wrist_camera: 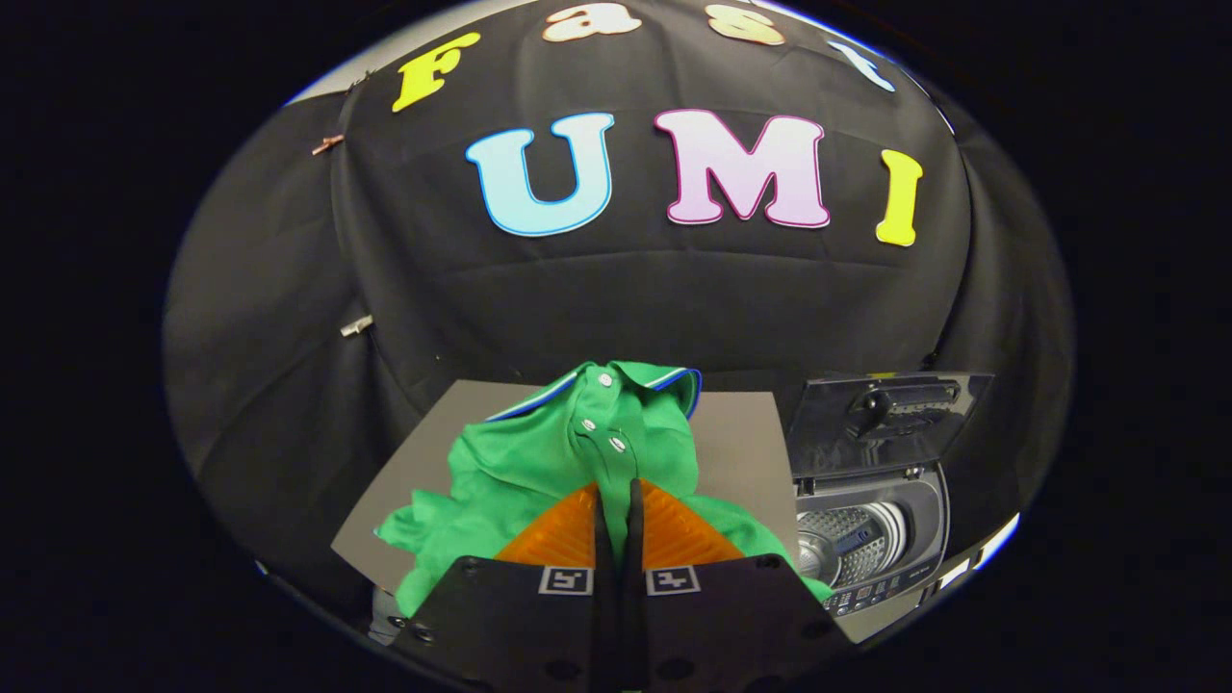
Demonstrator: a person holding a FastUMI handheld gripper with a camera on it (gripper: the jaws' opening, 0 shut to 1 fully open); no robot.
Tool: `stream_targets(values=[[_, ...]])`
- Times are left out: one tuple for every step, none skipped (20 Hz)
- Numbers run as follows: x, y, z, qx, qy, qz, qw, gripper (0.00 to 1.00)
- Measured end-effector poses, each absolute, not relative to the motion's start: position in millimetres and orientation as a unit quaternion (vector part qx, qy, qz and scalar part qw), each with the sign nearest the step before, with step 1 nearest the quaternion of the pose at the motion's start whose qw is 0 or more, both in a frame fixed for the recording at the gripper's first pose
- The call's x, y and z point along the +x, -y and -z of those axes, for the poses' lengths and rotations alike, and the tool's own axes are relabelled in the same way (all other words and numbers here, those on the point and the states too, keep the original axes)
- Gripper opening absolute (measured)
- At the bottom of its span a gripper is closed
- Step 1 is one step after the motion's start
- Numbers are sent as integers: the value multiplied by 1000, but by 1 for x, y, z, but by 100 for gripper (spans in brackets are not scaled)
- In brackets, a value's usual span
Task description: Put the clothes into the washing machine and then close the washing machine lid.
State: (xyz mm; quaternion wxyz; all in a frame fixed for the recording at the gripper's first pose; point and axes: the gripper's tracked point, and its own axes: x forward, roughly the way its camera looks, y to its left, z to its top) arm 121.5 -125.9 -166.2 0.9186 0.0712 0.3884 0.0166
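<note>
Tool (616, 491) pinches the green button-front polo shirt (577, 452); lift it clear of the bench (741, 443), then carry right over the open grey top-loading washing machine (866, 539).

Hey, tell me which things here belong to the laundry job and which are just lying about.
For the job:
- green polo shirt, pinched between the shut tongs
- washing machine, beside the shirt, drum exposed
- its lid, standing open

Lying about:
- grey board under the shirt
- metal clip on the booth wall

Even, fairly bright light; sharp centre, edges bowed, perhaps slightly soft.
</note>
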Motion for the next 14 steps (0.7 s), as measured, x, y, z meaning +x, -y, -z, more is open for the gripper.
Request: stream_targets(values=[[120,136,156,66,-379,-21,923,5],[119,147,147,53,-367,-21,929,6],[117,160,138,36,-355,-20,934,5],[116,172,131,25,-345,-19,938,6],[114,185,128,14,-337,-16,941,5],[113,199,127,7,-334,-10,942,5],[111,210,127,5,-336,-6,942,5],[110,223,126,5,-337,-1,942,6],[111,237,121,8,-335,6,942,5],[112,252,119,11,-333,13,943,5],[112,267,117,15,-333,21,943,5],[114,281,114,20,-330,29,943,5],[116,295,110,25,-327,34,944,5],[118,307,107,27,-325,37,945,6]])
